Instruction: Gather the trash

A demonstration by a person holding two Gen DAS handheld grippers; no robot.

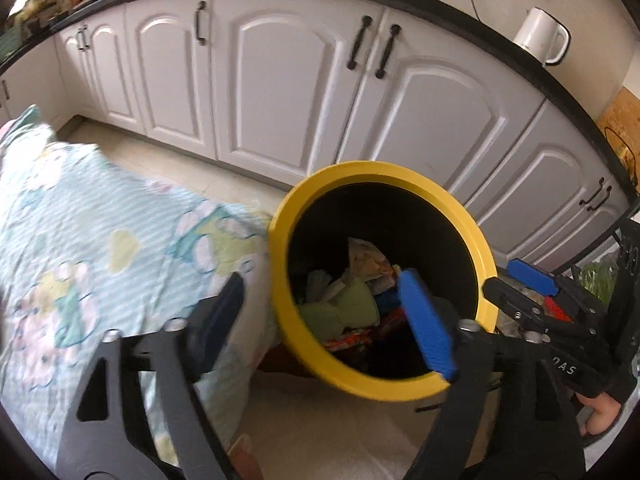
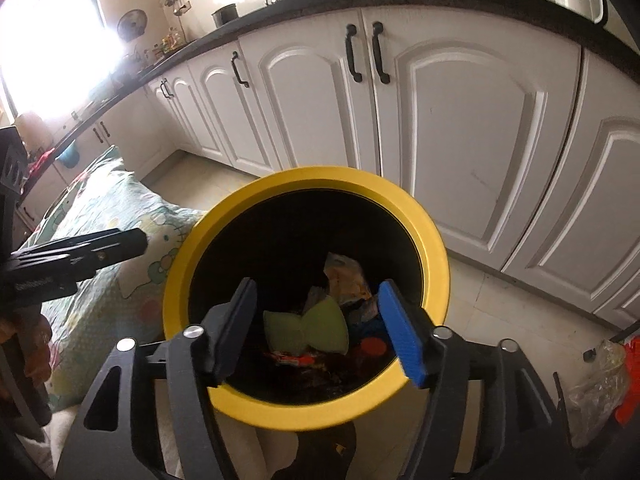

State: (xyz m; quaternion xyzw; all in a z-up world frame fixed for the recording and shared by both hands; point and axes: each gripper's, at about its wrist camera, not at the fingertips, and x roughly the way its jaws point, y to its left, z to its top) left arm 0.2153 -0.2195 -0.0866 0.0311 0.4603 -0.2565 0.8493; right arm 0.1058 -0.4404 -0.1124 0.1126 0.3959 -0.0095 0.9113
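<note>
Both grippers hang spread and empty above the yellow-rimmed bin point(image 2: 434, 256), where the trash point(image 2: 306, 330) lies. The right gripper point(image 2: 320, 330) sits squarely over the mouth; the left gripper point(image 1: 324, 320) straddles its rim toward the patterned cloth point(image 1: 100, 236).

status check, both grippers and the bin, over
Left gripper open, nothing between fingers. Right gripper open over yellow-rimmed bin, empty. Trash lies inside bin. Nothing blocking the opening.
</note>
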